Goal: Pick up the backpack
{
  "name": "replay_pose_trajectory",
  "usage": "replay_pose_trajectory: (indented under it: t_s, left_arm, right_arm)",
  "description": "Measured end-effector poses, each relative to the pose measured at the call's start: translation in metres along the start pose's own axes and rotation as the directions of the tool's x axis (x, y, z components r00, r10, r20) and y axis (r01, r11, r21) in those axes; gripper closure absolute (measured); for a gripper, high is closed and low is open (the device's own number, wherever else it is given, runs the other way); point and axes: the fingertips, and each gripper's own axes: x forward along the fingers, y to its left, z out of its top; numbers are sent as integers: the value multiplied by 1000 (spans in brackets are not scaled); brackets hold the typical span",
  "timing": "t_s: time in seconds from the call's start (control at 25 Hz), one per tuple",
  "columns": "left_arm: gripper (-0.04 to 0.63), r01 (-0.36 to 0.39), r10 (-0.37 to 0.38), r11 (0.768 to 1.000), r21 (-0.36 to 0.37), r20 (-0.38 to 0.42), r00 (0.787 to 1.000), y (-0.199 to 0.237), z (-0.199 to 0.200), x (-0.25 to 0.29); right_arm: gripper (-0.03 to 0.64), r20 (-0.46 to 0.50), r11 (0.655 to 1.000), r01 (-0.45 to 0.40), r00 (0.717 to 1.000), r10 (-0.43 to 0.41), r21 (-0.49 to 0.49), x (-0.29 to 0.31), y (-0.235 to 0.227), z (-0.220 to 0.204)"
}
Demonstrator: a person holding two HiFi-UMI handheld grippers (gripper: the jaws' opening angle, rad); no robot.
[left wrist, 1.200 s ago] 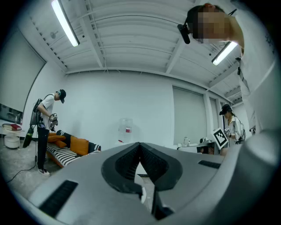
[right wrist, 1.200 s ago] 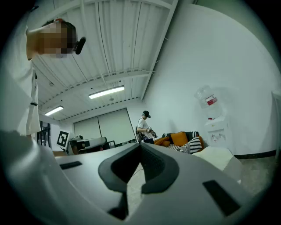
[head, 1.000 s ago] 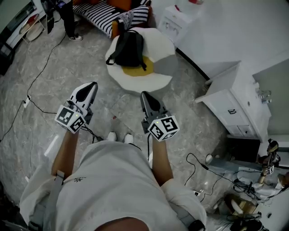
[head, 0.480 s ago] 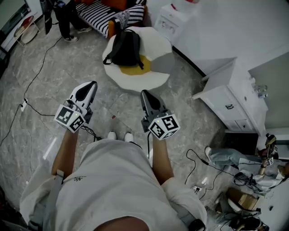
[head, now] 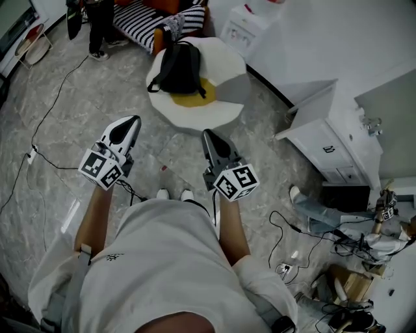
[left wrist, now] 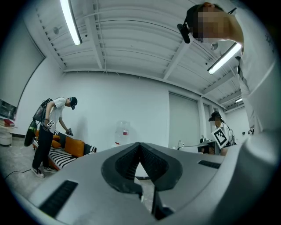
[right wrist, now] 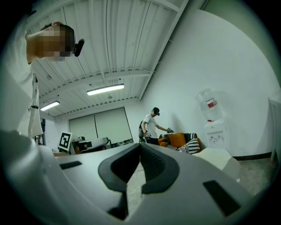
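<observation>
1. Grey marbled floor (head: 97, 104) filled most of the head view, with thin black cables (head: 49, 107) trailing across it.
2. Only the head view showed the black fabric backpack (head: 181, 68). It lay on a white, egg-shaped floor cushion with a yellow centre (head: 224, 62), well ahead of both grippers and touched by neither.
3. The left gripper (head: 133, 121) and right gripper (head: 208, 134) were held side by side over the floor, pointing towards the cushion. Their marker cubes (head: 101, 170) sat nearest the wearer.
4. The left gripper view showed its jaws pressed together at the tips with nothing between them. The right gripper view showed the same for the right jaws.
5. Both gripper views added what the head view lacked: white walls, a ribbed ceiling and strip lights (left wrist: 70, 22).
6. A white water dispenser (head: 244, 29) appeared in all three views. So did a striped sofa with orange cushions (head: 149, 19) and another person (left wrist: 50, 127) bending beside it.
7. That person was cut off at the top edge of the head view.
8. In the right gripper view the cushion showed only as a pale shape, and the backpack could not be made out.
9. A white cabinet (head: 331, 153) stood at the right. The clutter below it was too jumbled to identify.
</observation>
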Motion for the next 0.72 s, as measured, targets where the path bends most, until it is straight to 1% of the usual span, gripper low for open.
replay_pose_trajectory:
  t_s: [0.28, 0.44, 0.6, 0.72]
  left_arm:
    - [592, 5, -5, 1000, -12, 7, 1000, 15, 0, -16]
    - [592, 1, -1, 1000, -3, -5, 1000, 27, -6, -21]
    - [592, -5, 5, 1000, -15, -14, 1000, 33, -7, -34]
    - [592, -3, 2, 1000, -19, -22, 1000, 35, -8, -31]
  right_arm:
    - [611, -5, 1000, -3, 1000, 3, 8, 12, 15, -9]
    - [611, -13, 1000, -13, 1000, 13, 11, 25, 19, -16]
    - [611, -22, 1000, -21, 1000, 21, 19, 33, 33, -22]
    - [611, -28, 1000, -21, 999, 22, 23, 36, 32, -24]
